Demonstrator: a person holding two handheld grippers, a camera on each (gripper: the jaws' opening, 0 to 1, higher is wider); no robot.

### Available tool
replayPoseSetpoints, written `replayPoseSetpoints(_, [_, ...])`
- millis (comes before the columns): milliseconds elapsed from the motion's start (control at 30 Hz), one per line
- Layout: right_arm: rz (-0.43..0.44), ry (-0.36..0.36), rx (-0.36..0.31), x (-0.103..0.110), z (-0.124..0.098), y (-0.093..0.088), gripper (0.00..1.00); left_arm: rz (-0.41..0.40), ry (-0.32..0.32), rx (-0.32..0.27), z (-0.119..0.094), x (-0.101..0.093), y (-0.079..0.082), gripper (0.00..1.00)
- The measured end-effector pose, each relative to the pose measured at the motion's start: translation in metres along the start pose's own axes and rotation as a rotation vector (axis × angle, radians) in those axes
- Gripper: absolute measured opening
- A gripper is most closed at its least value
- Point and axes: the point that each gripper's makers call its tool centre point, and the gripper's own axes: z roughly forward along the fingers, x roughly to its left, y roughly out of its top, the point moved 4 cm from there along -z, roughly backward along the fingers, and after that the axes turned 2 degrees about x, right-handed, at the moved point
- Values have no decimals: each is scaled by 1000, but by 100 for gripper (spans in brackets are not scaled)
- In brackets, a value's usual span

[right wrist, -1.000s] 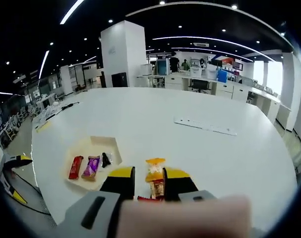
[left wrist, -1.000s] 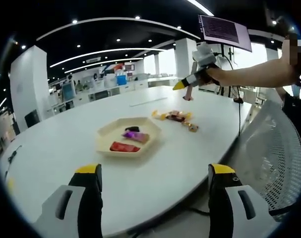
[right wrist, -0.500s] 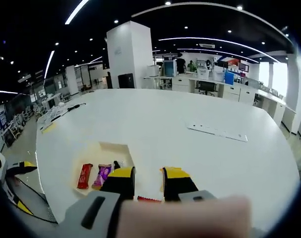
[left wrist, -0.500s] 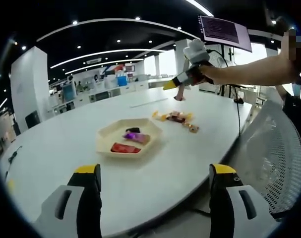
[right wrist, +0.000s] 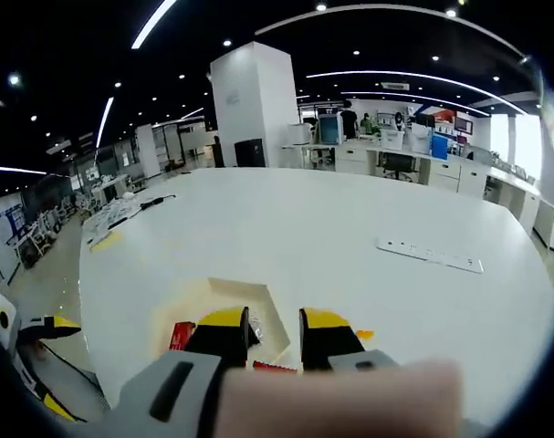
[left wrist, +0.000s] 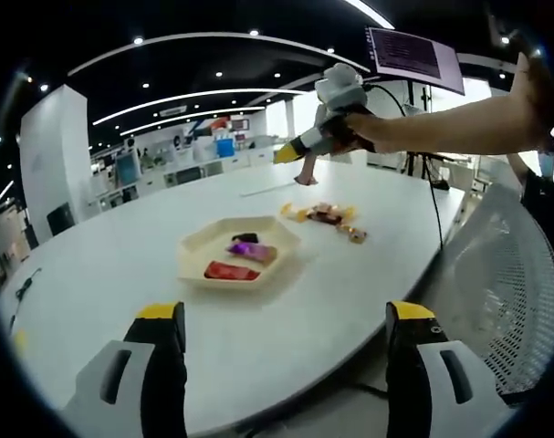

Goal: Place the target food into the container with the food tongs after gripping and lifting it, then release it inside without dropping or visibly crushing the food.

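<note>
Two grippers over a large white oval table in an open office. Left gripper low at the near table edge, its yellow-tipped black jaws spread wide apart with nothing between them. Ahead of it, a pale yellow hexagonal tray on the tabletop, with a red wrapped bar, a purple wrapped snack and a small dark piece inside. Beyond and to the right of the tray, a loose cluster of wrapped snacks lying on the table, apart from the tray. Right gripper raised in the air beyond that cluster (seen from the left gripper view, carried by a bare outstretched arm), with a small reddish wrapped snack hanging from its tips. From the right gripper view, jaws of the right gripper drawn close together, a sliver of red wrapper clamped between them, the tray directly below and behind the tips, a red bar visible in it
</note>
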Motion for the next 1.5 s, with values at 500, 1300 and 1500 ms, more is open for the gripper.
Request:
replayPoseSetpoints(500, [-27,68,3,29,31,16,21,1,7,-8,0,1,1,88])
replayPoseSetpoints(1300, [-33,75,-19,24,20,22,25,-4,2,-24,1,1,3,96])
replayPoseSetpoints(1500, [8,9,-17,-5,-11,6,25,-11,-12,-31,1,-1,4,99])
